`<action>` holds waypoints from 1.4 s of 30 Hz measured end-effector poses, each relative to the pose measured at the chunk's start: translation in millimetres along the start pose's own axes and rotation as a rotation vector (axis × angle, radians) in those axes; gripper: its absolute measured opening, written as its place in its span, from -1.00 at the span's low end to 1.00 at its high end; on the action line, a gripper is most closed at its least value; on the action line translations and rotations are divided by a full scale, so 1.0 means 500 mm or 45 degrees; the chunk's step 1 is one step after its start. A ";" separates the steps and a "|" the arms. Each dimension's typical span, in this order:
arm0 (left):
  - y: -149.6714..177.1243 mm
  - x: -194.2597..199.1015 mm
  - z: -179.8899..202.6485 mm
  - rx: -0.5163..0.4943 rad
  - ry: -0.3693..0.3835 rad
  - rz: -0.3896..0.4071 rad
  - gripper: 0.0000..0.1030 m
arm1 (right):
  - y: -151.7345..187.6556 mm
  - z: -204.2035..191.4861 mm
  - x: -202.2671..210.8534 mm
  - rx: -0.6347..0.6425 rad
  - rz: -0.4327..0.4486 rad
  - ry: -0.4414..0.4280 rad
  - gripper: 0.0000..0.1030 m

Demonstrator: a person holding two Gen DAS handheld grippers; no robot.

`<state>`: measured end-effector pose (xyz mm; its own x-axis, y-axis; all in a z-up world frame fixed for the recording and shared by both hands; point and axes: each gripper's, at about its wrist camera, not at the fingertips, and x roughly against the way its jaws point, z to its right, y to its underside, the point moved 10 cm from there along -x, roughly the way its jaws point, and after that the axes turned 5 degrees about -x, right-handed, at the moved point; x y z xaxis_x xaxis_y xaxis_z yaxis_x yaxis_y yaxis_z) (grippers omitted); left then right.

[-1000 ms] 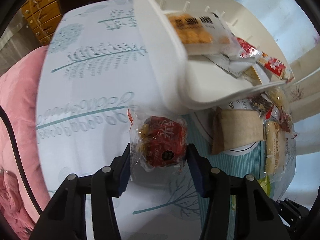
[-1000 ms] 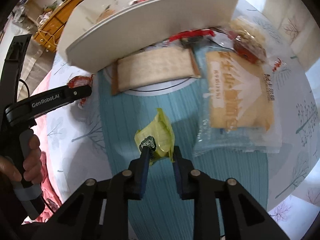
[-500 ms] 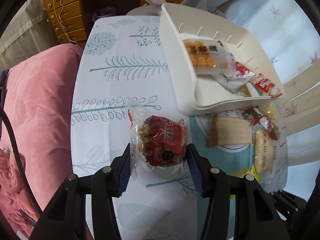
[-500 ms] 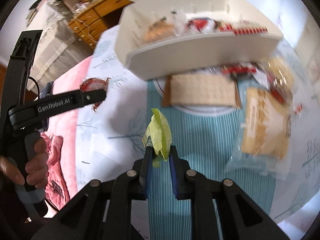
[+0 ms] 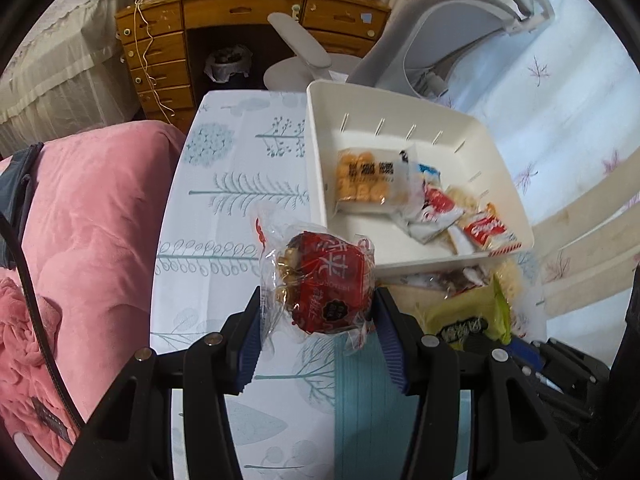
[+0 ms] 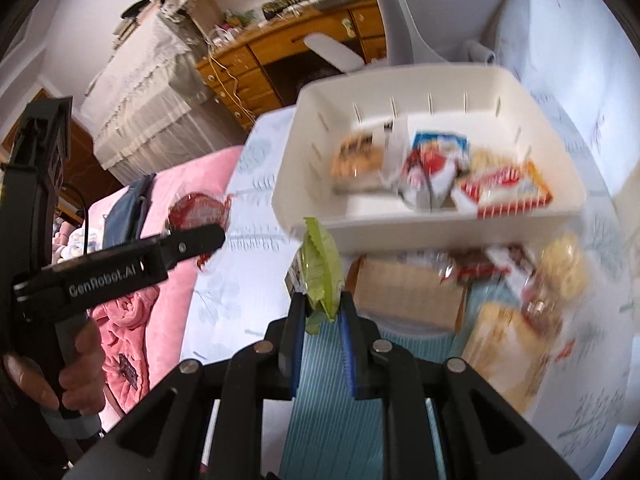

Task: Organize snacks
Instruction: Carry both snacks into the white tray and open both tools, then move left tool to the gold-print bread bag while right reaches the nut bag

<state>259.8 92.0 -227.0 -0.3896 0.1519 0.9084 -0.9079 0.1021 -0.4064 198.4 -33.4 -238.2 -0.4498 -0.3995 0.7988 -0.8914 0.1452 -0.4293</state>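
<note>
My left gripper (image 5: 318, 320) is shut on a red snack in clear wrap (image 5: 320, 284), held above the table to the left of the white bin (image 5: 320, 152). The bin (image 6: 400, 232) holds several snack packets, among them an orange biscuit pack (image 5: 366, 180) and red-and-white wrappers (image 5: 486, 230). My right gripper (image 6: 322, 312) is shut on a green snack packet (image 6: 322, 268), lifted in front of the bin's near wall. The left gripper (image 6: 192, 244) with its red snack (image 6: 196, 210) shows at the left of the right wrist view. The green packet (image 5: 466, 320) also shows in the left wrist view.
More snacks lie on the table in front of the bin: a brown flat pack (image 6: 408, 292) and a large pale packet (image 6: 504, 352). A pink quilt (image 5: 88, 220) borders the table on the left. A grey office chair (image 5: 440, 40) and a wooden desk (image 5: 240, 20) stand behind.
Both grippers have risen with their snacks; the table and bin now look farther below. The right gripper rolled, so the green packet stands upright, and it closed a little tighter.
</note>
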 end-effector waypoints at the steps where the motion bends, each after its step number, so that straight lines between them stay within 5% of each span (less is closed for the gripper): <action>1: -0.007 0.003 0.007 0.007 -0.008 0.006 -0.02 | -0.011 0.003 0.004 0.005 0.010 -0.009 -0.69; 21: -0.098 -0.058 0.114 0.075 -0.070 0.025 0.00 | -0.149 0.122 0.014 -0.032 0.102 -0.071 -0.68; 26: -0.105 -0.075 0.120 0.092 -0.086 0.003 0.30 | -0.162 0.145 0.007 -0.092 0.106 -0.093 -0.65; 35: -0.100 -0.054 0.123 0.083 -0.057 0.014 0.44 | -0.158 0.152 0.014 -0.109 0.108 -0.062 -0.65; 42: -0.075 -0.026 0.125 0.046 0.004 0.011 0.45 | -0.111 0.156 0.037 -0.172 0.125 -0.004 -0.43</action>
<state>289.2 24.9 -217.6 -0.3972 0.1557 0.9044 -0.9095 0.0649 -0.4106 243.9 -119.6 -232.4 -0.5351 -0.3802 0.7544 -0.8426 0.3042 -0.4443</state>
